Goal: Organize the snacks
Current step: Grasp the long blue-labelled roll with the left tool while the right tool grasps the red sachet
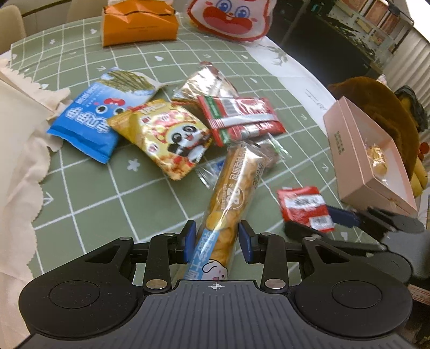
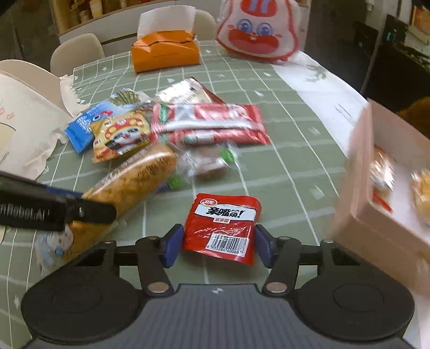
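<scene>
Snack packets lie on a green checked tablecloth (image 1: 88, 193). My left gripper (image 1: 218, 243) has its jaws around a long clear tube of yellow crackers (image 1: 231, 193), pads close to both sides; the tube also shows in the right wrist view (image 2: 129, 185). My right gripper (image 2: 218, 245) has its jaws around a small red packet (image 2: 223, 225), which hangs between the pads; it also shows in the left wrist view (image 1: 306, 208). An open pink box (image 1: 368, 158) holding a few snacks stands at the right, and shows in the right wrist view (image 2: 376, 214).
A blue packet (image 1: 86, 126), a panda packet (image 1: 172, 137), a red-and-green packet (image 1: 239, 118) and a clear wrapped snack (image 1: 209, 83) lie mid-table. An orange tissue box (image 1: 139, 24) and a rabbit-face bag (image 1: 231, 18) stand at the back. A cream cloth bag (image 1: 21, 128) lies at the left.
</scene>
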Demonstrator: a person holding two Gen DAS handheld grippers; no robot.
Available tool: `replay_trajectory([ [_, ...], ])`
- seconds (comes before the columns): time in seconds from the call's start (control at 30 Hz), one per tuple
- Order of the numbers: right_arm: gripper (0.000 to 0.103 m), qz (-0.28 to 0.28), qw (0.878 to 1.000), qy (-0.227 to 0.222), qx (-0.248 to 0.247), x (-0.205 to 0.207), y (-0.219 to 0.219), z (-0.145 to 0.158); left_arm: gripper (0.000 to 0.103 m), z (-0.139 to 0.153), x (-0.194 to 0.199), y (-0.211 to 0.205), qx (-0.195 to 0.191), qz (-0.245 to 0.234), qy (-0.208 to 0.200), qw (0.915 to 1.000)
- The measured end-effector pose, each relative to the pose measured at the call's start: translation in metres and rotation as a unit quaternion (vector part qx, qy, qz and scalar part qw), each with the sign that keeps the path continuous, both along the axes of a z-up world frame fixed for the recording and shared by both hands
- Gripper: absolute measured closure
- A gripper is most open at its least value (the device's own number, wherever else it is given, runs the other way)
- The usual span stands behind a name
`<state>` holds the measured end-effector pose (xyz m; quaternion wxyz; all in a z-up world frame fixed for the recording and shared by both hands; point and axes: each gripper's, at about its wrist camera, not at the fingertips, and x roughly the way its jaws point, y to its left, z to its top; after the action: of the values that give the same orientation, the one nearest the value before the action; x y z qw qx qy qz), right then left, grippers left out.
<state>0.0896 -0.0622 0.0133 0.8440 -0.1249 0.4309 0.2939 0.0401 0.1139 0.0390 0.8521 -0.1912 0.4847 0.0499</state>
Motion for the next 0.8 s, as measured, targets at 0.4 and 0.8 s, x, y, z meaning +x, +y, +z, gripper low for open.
replay_trajectory([
  [0.4,0.032,-0.036,0.999,0.009,-0.021,-0.027,-0.068,0.000,0.064,-0.006,-0.012,-0.022,-0.028,-0.013,0.000,0.9995],
  [0.8,0.041,-0.022,1.000,-0.010,-0.012,-0.019,-0.042,-0.001,0.065,-0.007,-0.011,-0.041,-0.029,-0.036,0.011,0.9989],
])
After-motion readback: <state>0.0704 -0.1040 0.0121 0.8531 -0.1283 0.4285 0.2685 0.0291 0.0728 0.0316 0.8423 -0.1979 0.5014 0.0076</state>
